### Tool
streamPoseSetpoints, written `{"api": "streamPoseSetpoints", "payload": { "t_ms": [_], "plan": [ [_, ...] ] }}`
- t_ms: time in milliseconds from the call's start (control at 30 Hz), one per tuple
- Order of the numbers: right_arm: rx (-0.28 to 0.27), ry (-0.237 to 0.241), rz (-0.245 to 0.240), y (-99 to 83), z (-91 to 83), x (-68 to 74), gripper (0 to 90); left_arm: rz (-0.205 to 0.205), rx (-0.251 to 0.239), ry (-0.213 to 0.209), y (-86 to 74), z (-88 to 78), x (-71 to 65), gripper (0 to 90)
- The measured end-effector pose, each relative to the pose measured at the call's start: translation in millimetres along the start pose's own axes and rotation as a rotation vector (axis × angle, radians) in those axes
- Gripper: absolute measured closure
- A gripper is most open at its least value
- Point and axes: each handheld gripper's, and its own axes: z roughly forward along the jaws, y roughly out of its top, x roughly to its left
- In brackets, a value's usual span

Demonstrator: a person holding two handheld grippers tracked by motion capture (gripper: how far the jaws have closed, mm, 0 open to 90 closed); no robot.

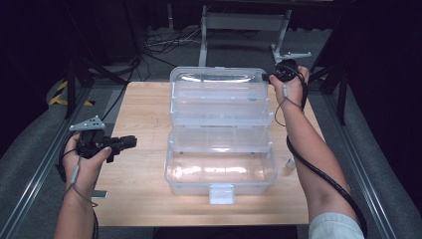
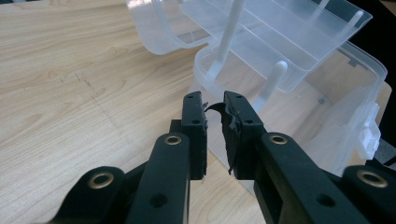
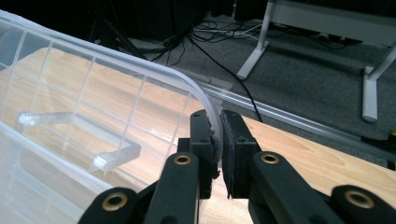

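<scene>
A clear plastic tiered toolbox (image 1: 219,172) stands open in the middle of the wooden table (image 1: 139,189), its trays (image 1: 221,109) fanned out and its lid (image 1: 219,79) tipped back at the far side. My right gripper (image 1: 272,77) is at the lid's far right corner. In the right gripper view its jaws (image 3: 217,123) are shut on the lid's curved rim (image 3: 140,77). My left gripper (image 1: 133,142) hovers left of the box and points at it. Its jaws (image 2: 214,112) stand a narrow gap apart with nothing between them, just short of the box wall (image 2: 336,116).
A white latch (image 1: 221,193) hangs on the box's near side. Metal rails (image 1: 40,169) run along both table sides. Beyond the far edge are grey floor, loose cables (image 1: 164,45) and a white stand's legs (image 1: 244,22). Bare wood lies left of the box.
</scene>
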Motion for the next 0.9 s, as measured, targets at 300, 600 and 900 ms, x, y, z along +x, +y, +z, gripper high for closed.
{"api": "streamPoseSetpoints", "payload": {
  "t_ms": [300,600,900],
  "plan": [
    [0.041,0.011,0.03,-0.1,9.6,-4.7,84.3,-0.001,0.009,-0.009,-0.6,2.1,1.3,79.2],
    [0.065,0.021,0.057,-3.0,19.3,-9.2,84.2,-0.011,0.013,-0.016,-2.7,2.8,4.5,79.1],
    [0.097,0.031,0.086,-6.9,31.5,-13.6,83.9,-0.014,0.011,-0.018,-3.6,2.4,6.5,79.2]
  ]
}}
